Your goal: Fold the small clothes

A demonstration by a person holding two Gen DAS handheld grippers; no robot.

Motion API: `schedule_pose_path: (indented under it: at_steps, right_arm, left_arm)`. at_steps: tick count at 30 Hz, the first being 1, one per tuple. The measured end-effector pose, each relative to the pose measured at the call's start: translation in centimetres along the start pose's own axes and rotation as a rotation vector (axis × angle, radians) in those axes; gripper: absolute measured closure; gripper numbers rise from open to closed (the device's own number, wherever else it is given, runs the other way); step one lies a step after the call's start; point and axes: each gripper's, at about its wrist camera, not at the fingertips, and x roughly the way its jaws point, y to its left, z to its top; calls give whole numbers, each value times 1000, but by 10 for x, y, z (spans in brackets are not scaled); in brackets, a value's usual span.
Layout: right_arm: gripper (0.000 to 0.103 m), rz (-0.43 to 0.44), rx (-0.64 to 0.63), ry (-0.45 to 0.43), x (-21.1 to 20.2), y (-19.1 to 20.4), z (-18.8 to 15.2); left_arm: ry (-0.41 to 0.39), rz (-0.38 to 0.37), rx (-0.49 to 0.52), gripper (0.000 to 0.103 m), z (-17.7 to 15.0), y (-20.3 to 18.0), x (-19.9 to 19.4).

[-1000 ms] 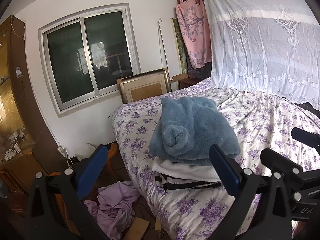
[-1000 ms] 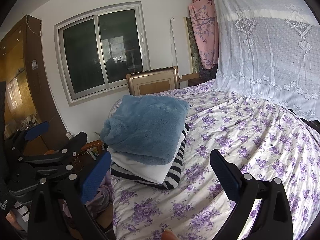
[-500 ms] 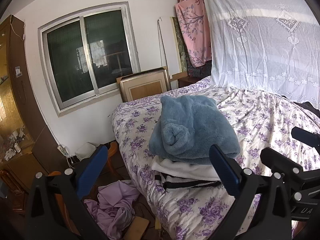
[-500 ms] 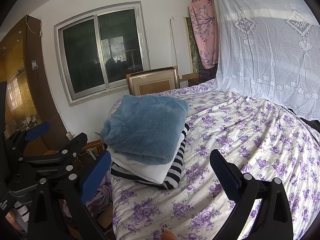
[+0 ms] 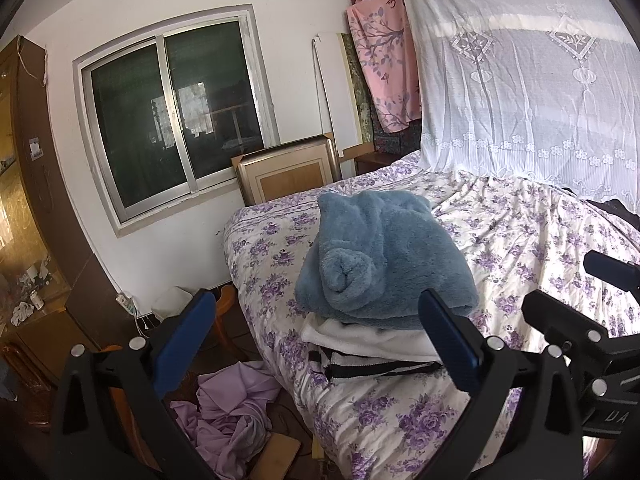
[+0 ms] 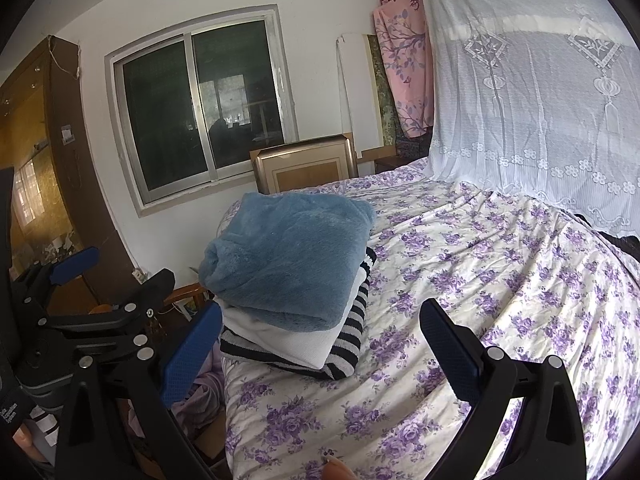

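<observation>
A stack of folded clothes sits near the bed's corner: a fluffy blue garment [image 5: 384,256] on top, a white one [image 5: 360,336] under it, a black-and-white striped one [image 5: 372,368] at the bottom. The blue garment [image 6: 292,264], the white one [image 6: 296,340] and the striped one [image 6: 352,332] also show in the right wrist view. My left gripper [image 5: 316,336] is open and empty, held back from the stack. My right gripper [image 6: 320,344] is open and empty, just short of the stack.
The bed has a purple-flowered sheet [image 6: 480,280] with a white lace net [image 6: 540,100] at the back right. Lilac cloth [image 5: 232,420] lies crumpled on the floor left of the bed. A window [image 5: 176,120], a framed panel [image 5: 288,172] and a brown cabinet [image 5: 24,200] line the wall.
Both grippers stay open and nearly still; the left wrist view shifts very slightly. The stack has not moved.
</observation>
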Motion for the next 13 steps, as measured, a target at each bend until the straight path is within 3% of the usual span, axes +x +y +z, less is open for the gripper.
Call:
schedule_pose_path:
  at_steps: [13]
  right_arm:
    - [3, 0, 1, 0, 0, -1, 0]
  left_arm:
    - [14, -30, -9, 4, -1, 1, 7]
